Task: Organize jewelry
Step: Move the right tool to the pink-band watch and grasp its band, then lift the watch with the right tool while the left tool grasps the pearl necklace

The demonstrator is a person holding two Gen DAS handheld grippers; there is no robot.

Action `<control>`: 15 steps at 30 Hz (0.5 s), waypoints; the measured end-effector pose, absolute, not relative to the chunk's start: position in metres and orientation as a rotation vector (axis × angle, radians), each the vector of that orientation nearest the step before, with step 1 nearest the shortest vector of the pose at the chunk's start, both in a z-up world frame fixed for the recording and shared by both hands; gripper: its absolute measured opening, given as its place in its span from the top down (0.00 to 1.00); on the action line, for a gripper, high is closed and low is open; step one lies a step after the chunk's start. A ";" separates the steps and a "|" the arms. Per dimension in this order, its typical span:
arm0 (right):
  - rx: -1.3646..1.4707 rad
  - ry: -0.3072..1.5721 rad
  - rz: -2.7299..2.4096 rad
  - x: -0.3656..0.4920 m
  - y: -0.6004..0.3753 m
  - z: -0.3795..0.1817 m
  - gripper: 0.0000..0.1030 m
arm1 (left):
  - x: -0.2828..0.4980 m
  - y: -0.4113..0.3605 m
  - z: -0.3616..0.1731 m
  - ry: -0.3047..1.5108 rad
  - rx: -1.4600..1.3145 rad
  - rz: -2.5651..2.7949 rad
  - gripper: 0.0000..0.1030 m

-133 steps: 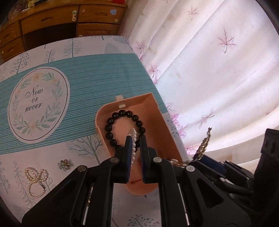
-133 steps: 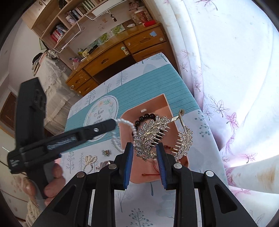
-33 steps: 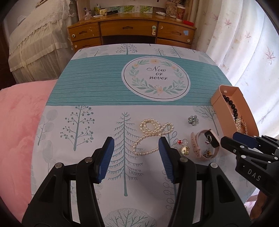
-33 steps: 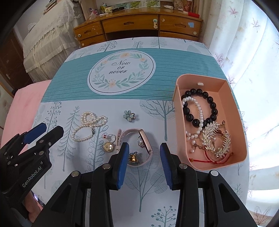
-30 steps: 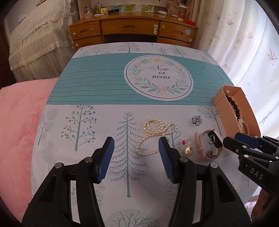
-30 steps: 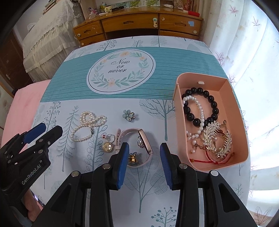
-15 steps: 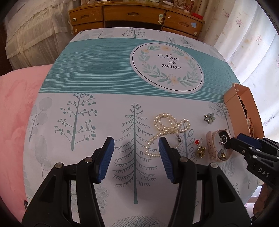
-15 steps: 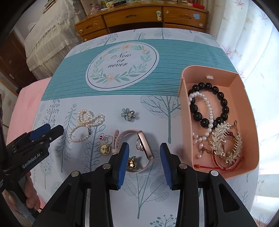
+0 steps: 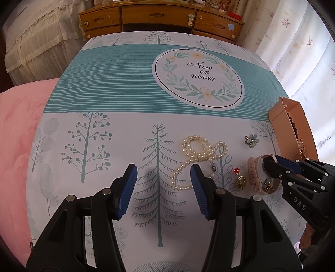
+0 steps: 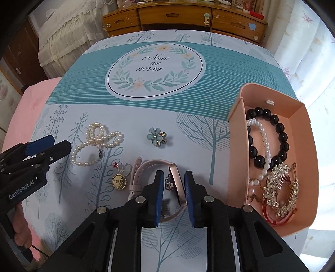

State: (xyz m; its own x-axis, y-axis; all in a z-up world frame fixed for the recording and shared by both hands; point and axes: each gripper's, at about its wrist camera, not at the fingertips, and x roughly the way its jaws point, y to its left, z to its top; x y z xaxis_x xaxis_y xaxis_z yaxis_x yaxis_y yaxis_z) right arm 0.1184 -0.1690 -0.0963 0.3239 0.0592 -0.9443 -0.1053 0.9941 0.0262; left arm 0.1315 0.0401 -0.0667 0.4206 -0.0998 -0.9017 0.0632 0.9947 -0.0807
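A pink box point(image 10: 301, 134) at the table's right holds a black bead bracelet point(image 10: 280, 134), a white pearl bracelet point(image 10: 264, 138) and a gold leaf comb point(image 10: 278, 188). On the cloth lie a pearl necklace point(image 10: 96, 142), a flower brooch point(image 10: 156, 137), small gold charms point(image 10: 119, 181) and a pink watch point(image 10: 146, 167). My right gripper point(image 10: 172, 193) is open, low over the watch, its pads either side of the watch face. My left gripper point(image 9: 163, 188) is open and empty, just left of the pearl necklace point(image 9: 201, 154).
The table has a teal and white cloth with a round "Now or never" print point(image 10: 153, 71). A wooden dresser point(image 10: 184, 15) stands behind it, a pink bed point(image 9: 16, 129) to the left, curtains point(image 9: 303, 41) to the right.
Both grippers have let go of the bracelet and comb, which now lie in the box. Both moved back left; the right gripper has dropped down around the pink watch.
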 end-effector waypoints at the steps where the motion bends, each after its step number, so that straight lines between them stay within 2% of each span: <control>1: -0.042 1.236 0.110 0.119 -0.169 -0.097 0.82 | 0.132 0.040 -0.067 1.134 -0.036 -0.102 0.52; 7: -0.058 1.231 0.120 0.123 -0.170 -0.102 0.87 | 0.135 0.039 -0.069 1.139 -0.035 -0.108 0.52; 15: -0.033 1.167 0.140 0.113 -0.173 -0.082 0.88 | 0.144 0.045 -0.072 1.172 -0.113 -0.183 0.52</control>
State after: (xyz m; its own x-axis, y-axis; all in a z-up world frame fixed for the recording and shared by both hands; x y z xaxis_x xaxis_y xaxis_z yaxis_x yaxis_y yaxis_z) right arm 0.1133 -0.1732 -0.0820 0.3850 0.0931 -0.9182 -0.1272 0.9908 0.0471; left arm 0.1435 0.0446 -0.0717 0.3762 -0.2017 -0.9043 0.0842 0.9794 -0.1834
